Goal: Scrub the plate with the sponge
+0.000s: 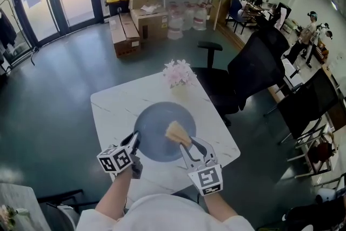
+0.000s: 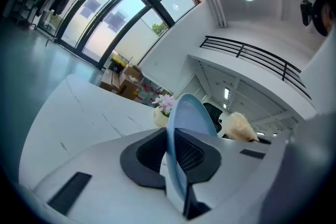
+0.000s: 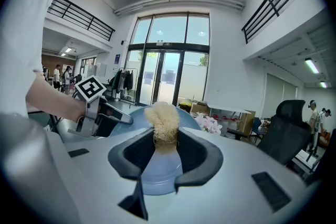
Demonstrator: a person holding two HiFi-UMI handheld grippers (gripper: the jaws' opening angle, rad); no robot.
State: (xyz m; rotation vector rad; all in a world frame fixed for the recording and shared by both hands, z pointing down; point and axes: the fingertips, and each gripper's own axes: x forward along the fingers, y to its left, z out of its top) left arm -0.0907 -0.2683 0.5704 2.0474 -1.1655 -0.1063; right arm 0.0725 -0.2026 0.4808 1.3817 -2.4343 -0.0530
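- The left gripper (image 1: pixel 133 142) clamps the left rim of the blue plate (image 1: pixel 154 140), close to the near edge of the table (image 1: pixel 111 108).
- The right gripper (image 1: pixel 186 144) pinches the fibrous sponge (image 1: pixel 176 131), which sits over the plate's right half.

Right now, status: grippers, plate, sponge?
Left gripper shut on plate rim. Right gripper shut on sponge, above plate. Flowers beyond plate, clear.
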